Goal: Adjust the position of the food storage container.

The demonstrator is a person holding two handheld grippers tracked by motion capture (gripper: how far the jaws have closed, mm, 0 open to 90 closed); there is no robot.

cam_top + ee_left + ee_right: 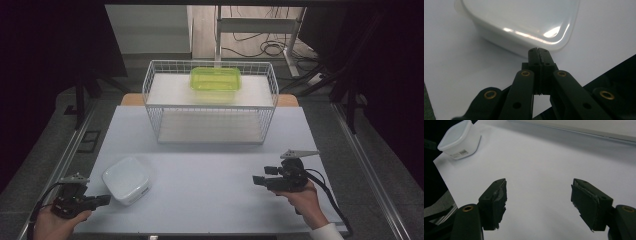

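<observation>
White plastic box (127, 179) lying at table's (210, 195) near-left corner, well short of wire basket (210, 102). Left hand-held gripper (539, 50) clenched at box rim, apparently nipping it. Right hand-held gripper (539, 195) released, idle. Next: confirm grip, then lift.

We saw a small barcode sticker (461, 152) on the side of the white plastic tub (459, 138), but we could read none of its print.

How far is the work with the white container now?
Done: the green container already sits on the wire rack. In hand: the left tool, shut with nothing gripped, is at the white container. Left: grasping it; the right tool waits open.
</observation>
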